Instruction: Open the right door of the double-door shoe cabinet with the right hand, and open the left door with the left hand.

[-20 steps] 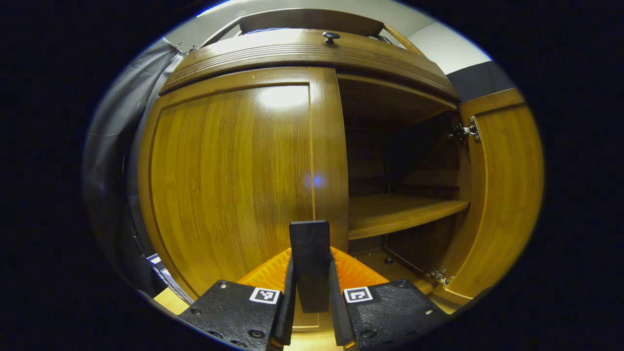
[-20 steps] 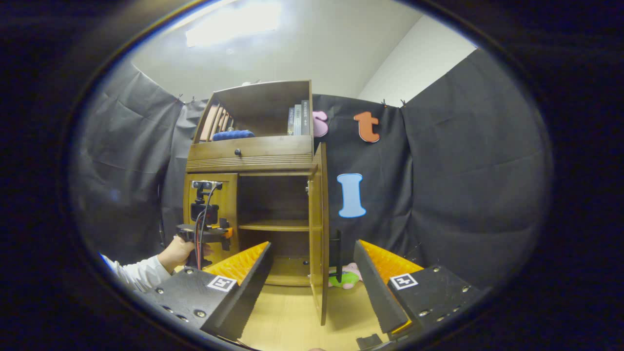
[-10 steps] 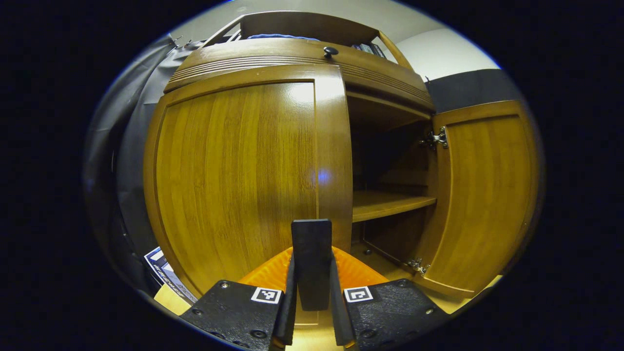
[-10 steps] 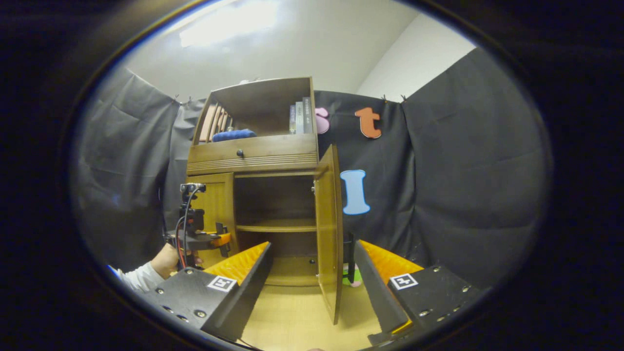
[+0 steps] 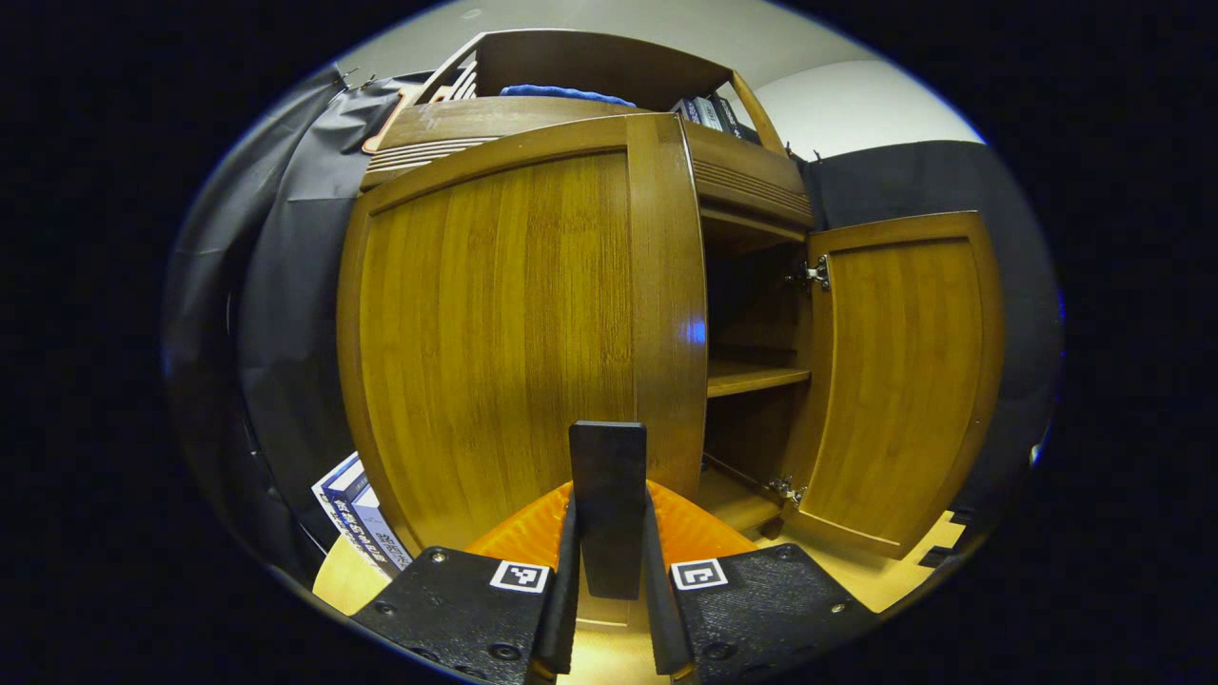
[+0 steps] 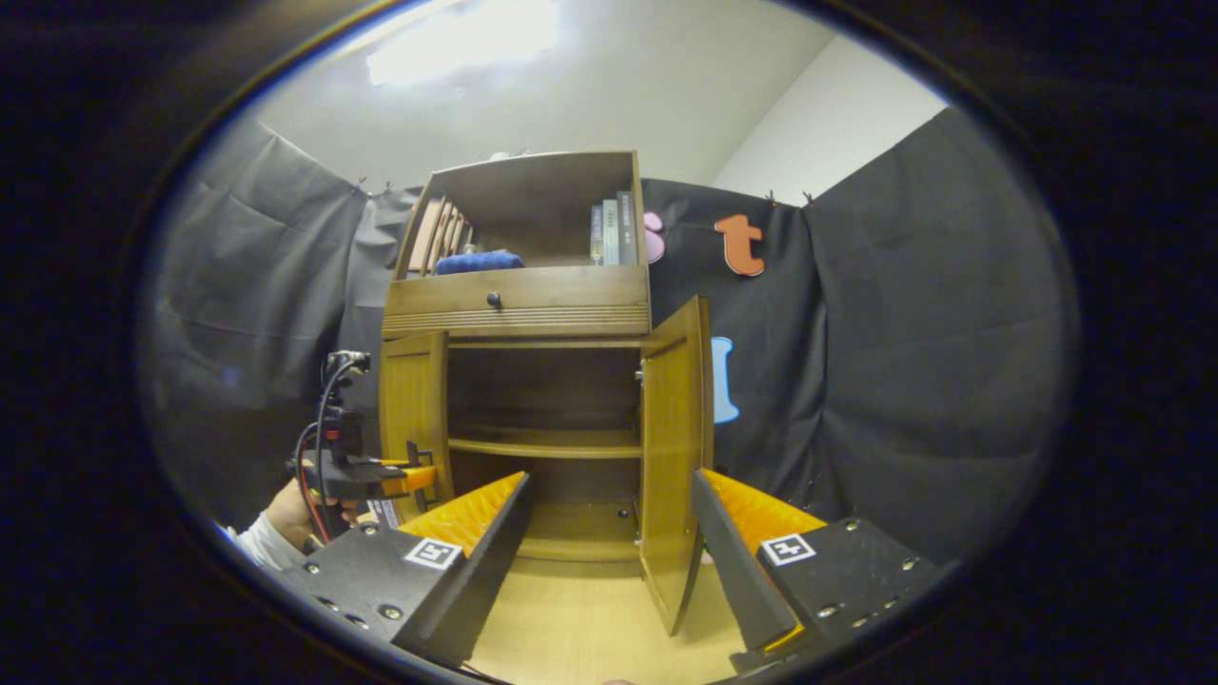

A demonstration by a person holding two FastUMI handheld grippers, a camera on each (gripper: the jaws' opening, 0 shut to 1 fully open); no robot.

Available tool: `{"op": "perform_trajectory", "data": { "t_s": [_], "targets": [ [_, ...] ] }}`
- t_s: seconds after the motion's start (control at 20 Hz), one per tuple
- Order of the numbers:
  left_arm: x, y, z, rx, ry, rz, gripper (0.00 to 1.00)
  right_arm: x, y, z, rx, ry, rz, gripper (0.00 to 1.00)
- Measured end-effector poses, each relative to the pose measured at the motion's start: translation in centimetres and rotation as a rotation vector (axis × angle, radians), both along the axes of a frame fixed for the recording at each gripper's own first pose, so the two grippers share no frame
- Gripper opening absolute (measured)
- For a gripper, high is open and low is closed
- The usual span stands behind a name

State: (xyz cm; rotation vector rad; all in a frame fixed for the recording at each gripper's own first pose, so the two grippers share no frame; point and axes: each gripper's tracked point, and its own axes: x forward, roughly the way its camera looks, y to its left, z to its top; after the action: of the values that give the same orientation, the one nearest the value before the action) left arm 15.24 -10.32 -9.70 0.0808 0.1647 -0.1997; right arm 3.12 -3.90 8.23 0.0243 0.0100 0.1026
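now left gripper clamps the left door handle.

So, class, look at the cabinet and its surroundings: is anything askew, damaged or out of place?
Nothing stands out. The right door and left door hang straight, and the shelf sits level.

Walls: hanging as creased black cloth around the booth, with plain white wall rising behind.
Ceiling: glowing with a bright white light patch.
Floor: showing as pale yellow wood boards.
Upper shelf: holding upright dark-spined books, a folded blue cloth and leaning reddish-brown boards.
Floor corner: leaning blue-and-white boxes against the cloth.
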Motion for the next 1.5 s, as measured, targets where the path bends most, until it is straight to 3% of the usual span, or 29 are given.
{"op": "perform_trajectory", "data": {
  "t_s": [0.3, 0.6, 0.9, 1.5],
  "targets": [
    [-1.0, 0.1, 1.3, 0.017, -0.001, -0.017, 0.33, 0.5, 1.8, 0.4, 0.008, 0.029, -0.025, 0.99],
    [-3.6, 2.3, 1.1, 0.019, 0.009, -0.022, 0.33, 0.5, 4.7, 1.1, -0.029, 0.02, 0.004, 0.98],
    [-5.4, 4.3, 0.5, 0.009, 0.05, -0.032, 0.33, 0.4, 7.0, 1.1, 0.007, 0.006, 0.043, 0.97],
    [-8.5, 9.9, 1.5, 0.0, 0.069, 0.027, 0.22, 1.5, 9.5, -0.4, 0.004, 0.033, 0.09, 0.99]
  ]
}}
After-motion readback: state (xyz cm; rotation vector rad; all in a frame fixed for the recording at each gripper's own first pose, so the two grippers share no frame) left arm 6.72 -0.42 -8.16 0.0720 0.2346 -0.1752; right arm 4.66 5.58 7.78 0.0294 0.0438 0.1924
